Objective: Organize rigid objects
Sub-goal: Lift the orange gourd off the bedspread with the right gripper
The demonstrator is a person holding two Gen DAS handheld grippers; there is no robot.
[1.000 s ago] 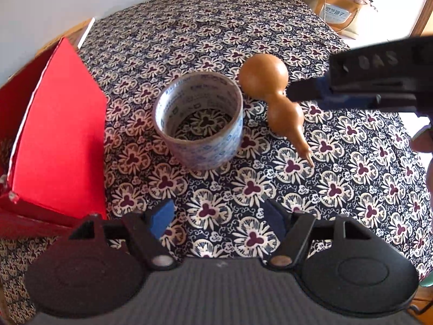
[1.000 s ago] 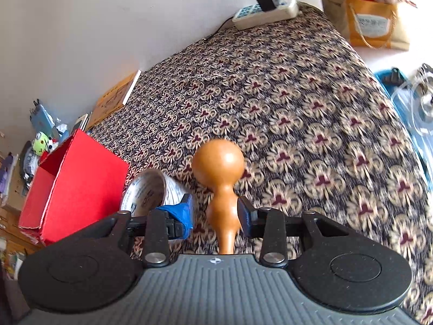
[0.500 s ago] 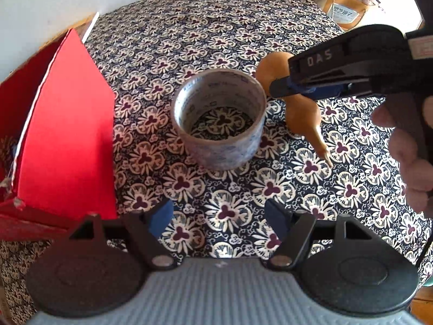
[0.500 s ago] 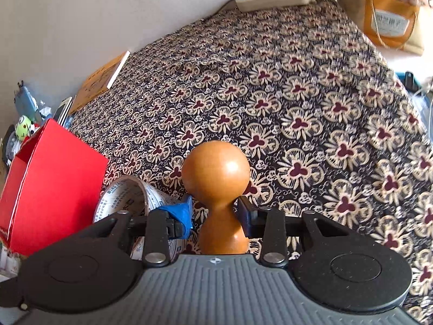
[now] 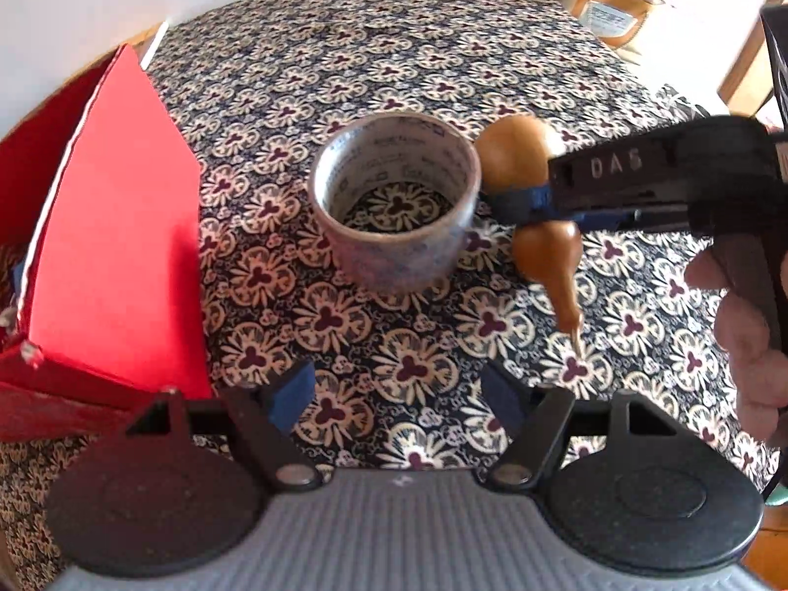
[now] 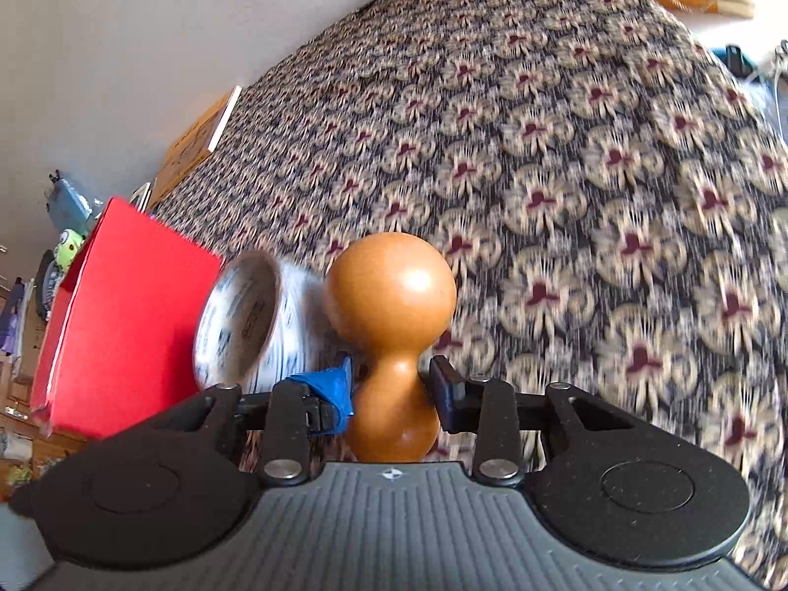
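Since the earlier frame my right gripper [image 6: 391,384] has come down astride the gourd's [image 6: 391,295] waist, its jaws just closing; the pads now look to touch it, though I cannot confirm a firm grip. My left gripper [image 5: 399,396] hangs wide open and empty, short of the tape roll [image 5: 394,202]. Gourd lies just right of the roll, the red box [image 5: 113,256] to the roll's left. Risk: the smooth, tapering waist may slip or pivot, knocking the roll.
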